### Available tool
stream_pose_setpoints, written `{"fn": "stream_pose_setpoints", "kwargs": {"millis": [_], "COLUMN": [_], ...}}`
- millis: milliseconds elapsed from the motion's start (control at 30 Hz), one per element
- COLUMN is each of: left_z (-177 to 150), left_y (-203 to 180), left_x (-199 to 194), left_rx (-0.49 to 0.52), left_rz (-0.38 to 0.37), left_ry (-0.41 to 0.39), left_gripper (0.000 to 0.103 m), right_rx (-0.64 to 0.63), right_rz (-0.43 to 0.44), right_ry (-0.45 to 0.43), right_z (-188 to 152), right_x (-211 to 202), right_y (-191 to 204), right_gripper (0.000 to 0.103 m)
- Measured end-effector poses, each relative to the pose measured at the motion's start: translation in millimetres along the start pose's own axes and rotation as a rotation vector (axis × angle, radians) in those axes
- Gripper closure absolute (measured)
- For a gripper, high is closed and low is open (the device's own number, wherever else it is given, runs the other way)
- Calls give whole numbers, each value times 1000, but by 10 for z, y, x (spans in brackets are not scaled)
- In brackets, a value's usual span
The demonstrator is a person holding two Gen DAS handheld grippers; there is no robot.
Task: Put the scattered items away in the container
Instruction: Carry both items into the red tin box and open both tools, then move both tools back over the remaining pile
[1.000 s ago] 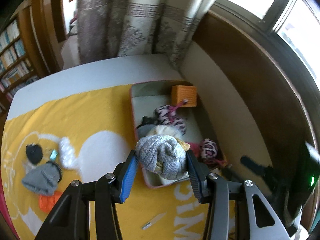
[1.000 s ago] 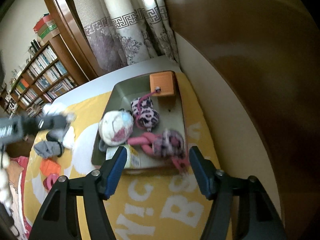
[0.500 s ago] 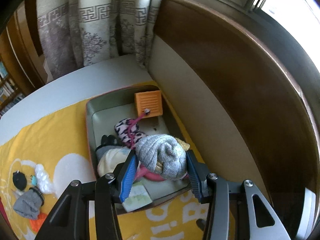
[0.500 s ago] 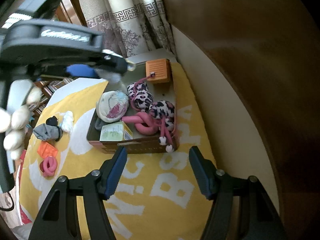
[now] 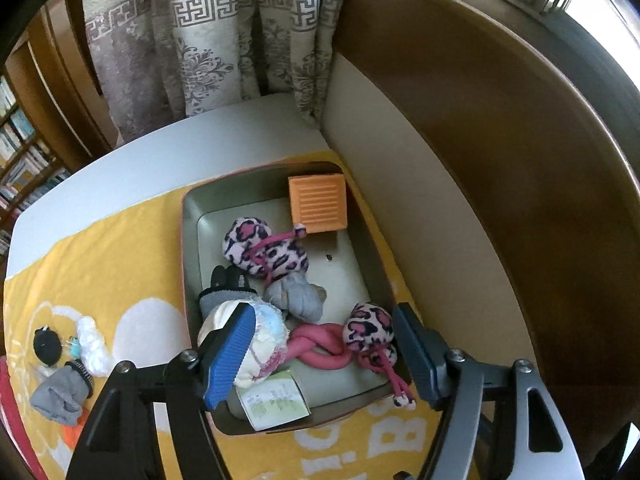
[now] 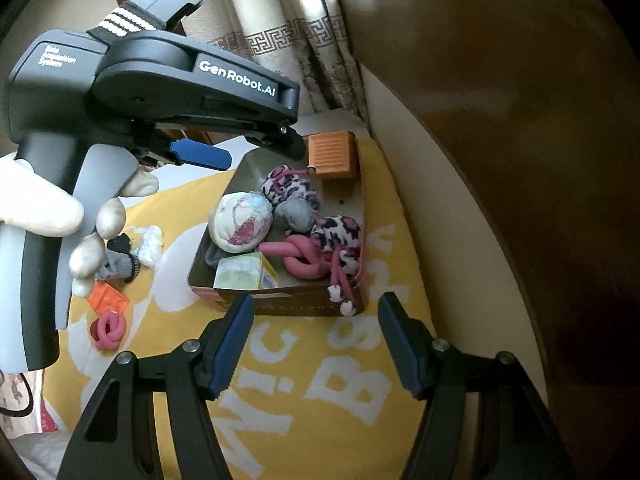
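The rolled grey sock lies loose inside the tray, among leopard-print balls, a pink knotted rope, a white cloth ball and an orange block. My left gripper hovers over the tray's near half; its jaws are opening and nothing is pressed between the pads. Seen from the right wrist, the left gripper hangs above the tray's far left corner, held by a gloved hand. My right gripper stands open in front of the tray's near wall, holding nothing.
On the yellow blanket left of the tray lie a grey sock, a black item, a white fluffy piece, an orange piece and a pink rope ring. A wooden headboard runs along the right; curtains hang behind.
The left gripper carried the grey sock rightwards over the tray, then its jaws spread and the sock dropped in. The right gripper pulled back slightly from the tray.
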State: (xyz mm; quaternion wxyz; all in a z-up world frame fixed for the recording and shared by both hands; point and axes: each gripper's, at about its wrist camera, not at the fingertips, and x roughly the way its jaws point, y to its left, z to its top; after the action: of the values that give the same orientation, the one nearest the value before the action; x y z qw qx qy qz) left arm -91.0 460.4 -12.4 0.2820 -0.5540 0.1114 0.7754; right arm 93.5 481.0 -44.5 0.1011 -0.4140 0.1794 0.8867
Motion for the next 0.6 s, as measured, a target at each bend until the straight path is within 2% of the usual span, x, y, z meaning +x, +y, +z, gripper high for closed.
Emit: {"fn": "stream_pose_setpoints", "kwargs": {"millis": [600], "left_z": [-234], "left_y": [100], "left_x": [-202], "left_rx": [-31], "left_rz": [113], "left_ry": [10], "left_gripper": [30], "right_rx": [28], "right_rz": [53], "right_ry": [-65], "right_z": [99], "right_x": [-107], "right_y": [-94], "right_gripper": [34]}}
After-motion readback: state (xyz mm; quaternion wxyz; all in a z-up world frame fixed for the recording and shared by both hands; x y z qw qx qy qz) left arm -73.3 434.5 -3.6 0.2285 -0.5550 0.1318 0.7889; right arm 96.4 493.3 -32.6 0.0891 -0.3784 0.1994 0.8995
